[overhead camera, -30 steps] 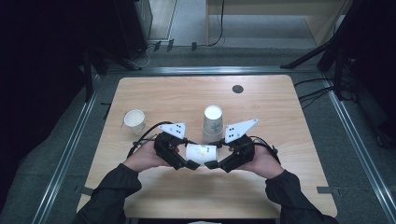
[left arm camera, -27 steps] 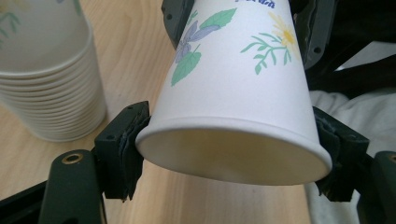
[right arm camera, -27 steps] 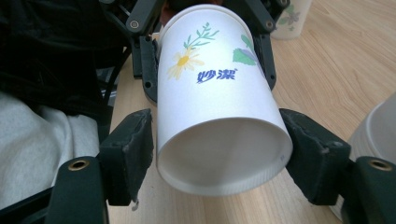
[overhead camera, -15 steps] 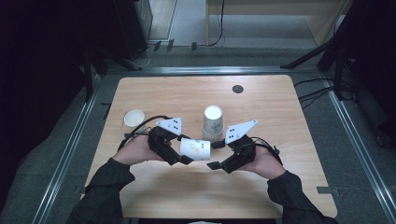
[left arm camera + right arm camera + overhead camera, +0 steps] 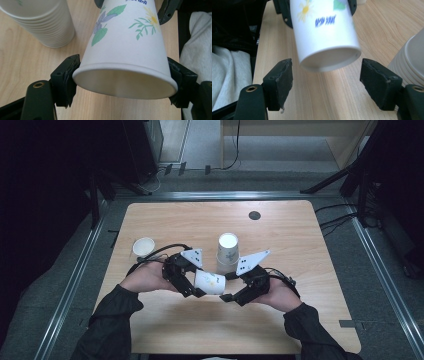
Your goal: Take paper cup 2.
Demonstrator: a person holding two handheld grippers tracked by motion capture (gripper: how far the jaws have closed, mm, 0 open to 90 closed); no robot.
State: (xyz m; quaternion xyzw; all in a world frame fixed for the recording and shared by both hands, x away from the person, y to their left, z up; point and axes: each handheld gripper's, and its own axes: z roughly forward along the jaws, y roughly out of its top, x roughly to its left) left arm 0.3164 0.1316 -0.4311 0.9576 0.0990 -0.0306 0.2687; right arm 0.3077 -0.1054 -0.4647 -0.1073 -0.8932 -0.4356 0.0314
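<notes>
Right now the left hand-held gripper (image 5: 200, 291) clamps a flowered paper cup (image 5: 210, 282) near its rim, and in the left gripper view both black pads (image 5: 67, 81) press against the cup's wall just above the open mouth, which faces the camera. The cup lies on its side above the wooden surface (image 5: 300, 240), between the two hands, with its narrow base turned toward the right hand-held gripper (image 5: 226, 297). In the right gripper view that gripper's jaws stand wide apart, one on each side of the cup's base (image 5: 329, 58) without touching it, so it holds nothing. The cup shows a yellow daisy, green leaves and blue lettering. Just behind the held cup, a stack of paper cups (image 5: 228, 253) stands upright on the surface, mouth up; its ribbed rims appear at the upper left of the left gripper view (image 5: 40, 22). A single cup (image 5: 143, 246) sits apart near the surface's left edge, beside the person's left hand (image 5: 146, 279). A small dark round disc (image 5: 254, 215) lies toward the far right of the surface. Dark sleeves cover both forearms, and cables trail from the grippers.
</notes>
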